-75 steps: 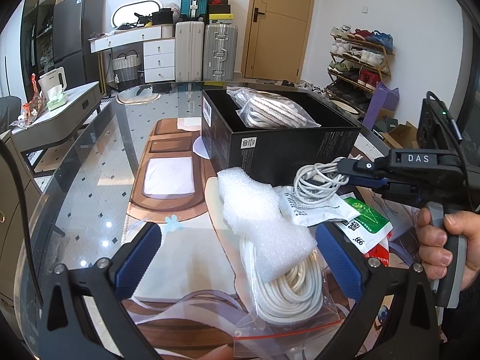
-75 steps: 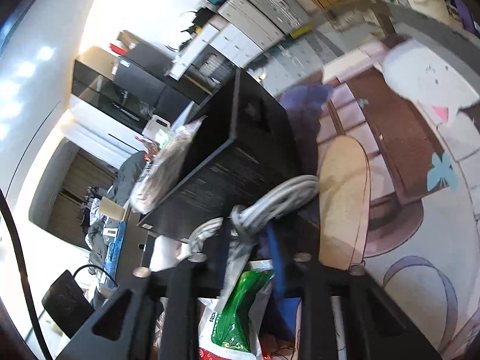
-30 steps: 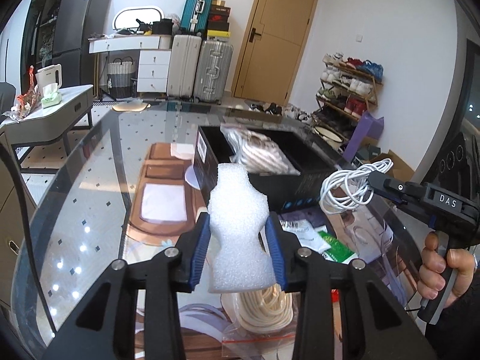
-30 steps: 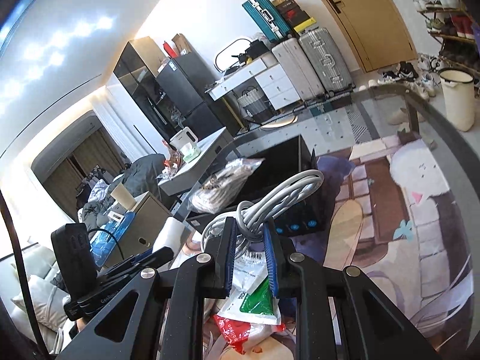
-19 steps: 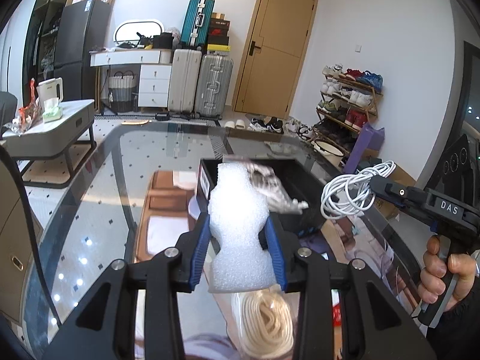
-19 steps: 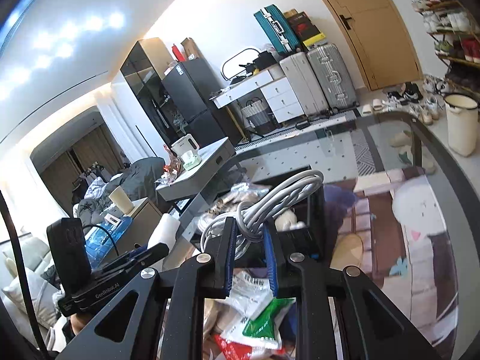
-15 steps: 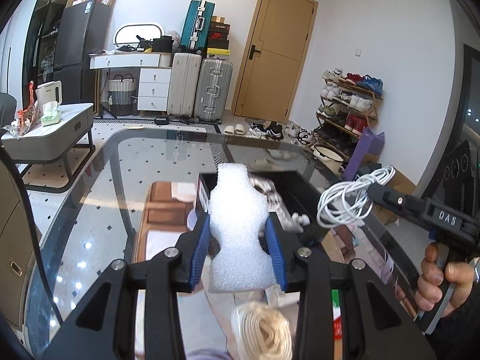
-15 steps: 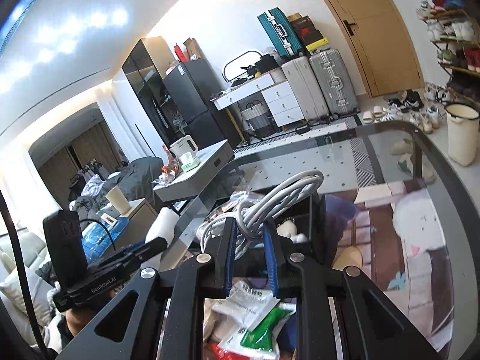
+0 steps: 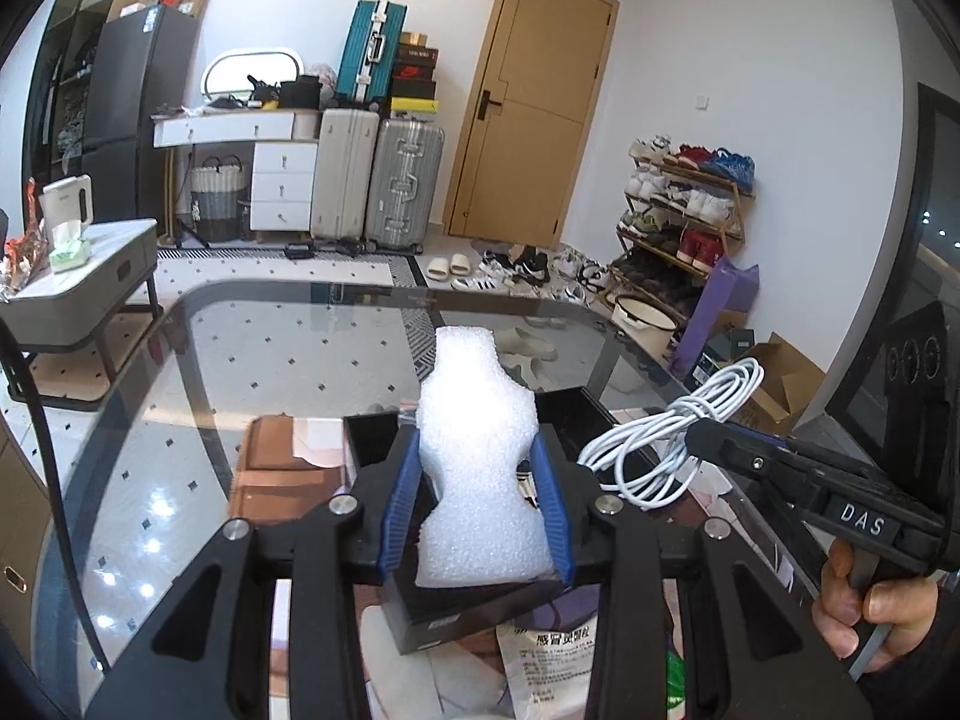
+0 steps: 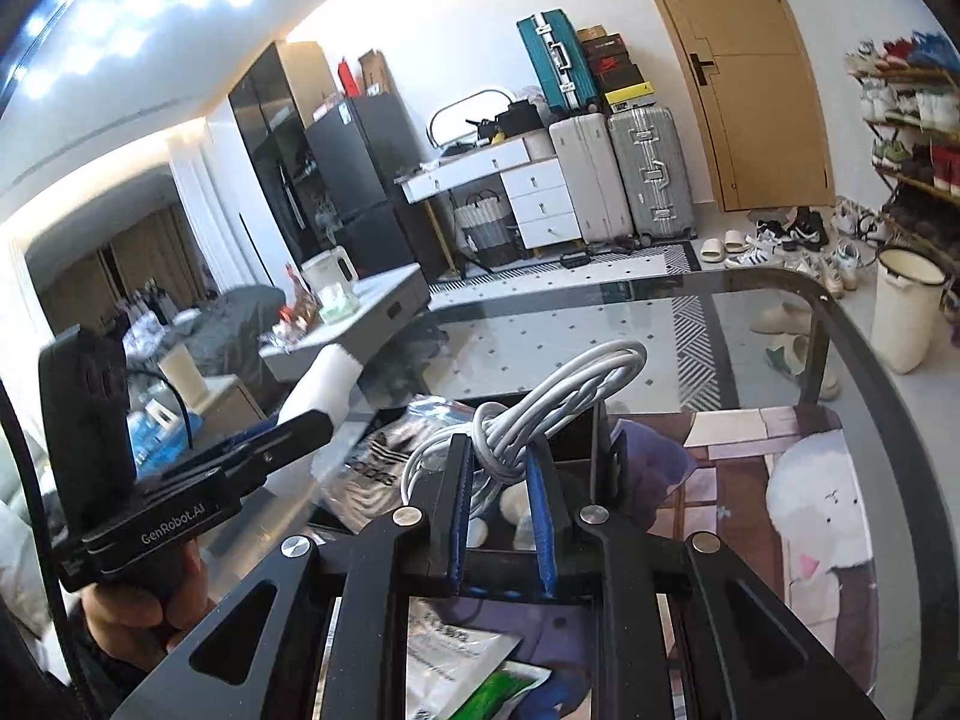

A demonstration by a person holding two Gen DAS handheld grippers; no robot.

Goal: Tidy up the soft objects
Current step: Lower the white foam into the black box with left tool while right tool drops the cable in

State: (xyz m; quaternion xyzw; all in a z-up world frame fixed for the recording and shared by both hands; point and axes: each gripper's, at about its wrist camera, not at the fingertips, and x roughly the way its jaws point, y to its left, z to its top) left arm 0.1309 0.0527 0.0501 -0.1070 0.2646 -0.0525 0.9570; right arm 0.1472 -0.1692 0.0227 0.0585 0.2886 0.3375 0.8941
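My left gripper (image 9: pixel 477 468) is shut on a white foam piece (image 9: pixel 480 480) and holds it up over the near end of the black box (image 9: pixel 474 612) on the glass table (image 9: pixel 240 360). My right gripper (image 10: pixel 501 468) is shut on a coiled white cable (image 10: pixel 558 396), held above the box (image 10: pixel 600 438). The cable also shows in the left wrist view (image 9: pixel 672 438), to the right of the foam. The foam shows in the right wrist view (image 10: pixel 321 390) at the left. A clear bag with white things (image 10: pixel 384 450) lies in the box.
Printed packets, one white (image 9: pixel 552 660) and one green (image 10: pixel 498 690), lie on the table in front of the box. Beyond the table stand suitcases (image 9: pixel 372 180), a shoe rack (image 9: pixel 684 222) and a grey side table (image 9: pixel 84 276).
Both grippers have risen and moved forward with their loads. The foam and the cable now hang over the black box; the bagged cord near the table's front has dropped out of the left wrist view.
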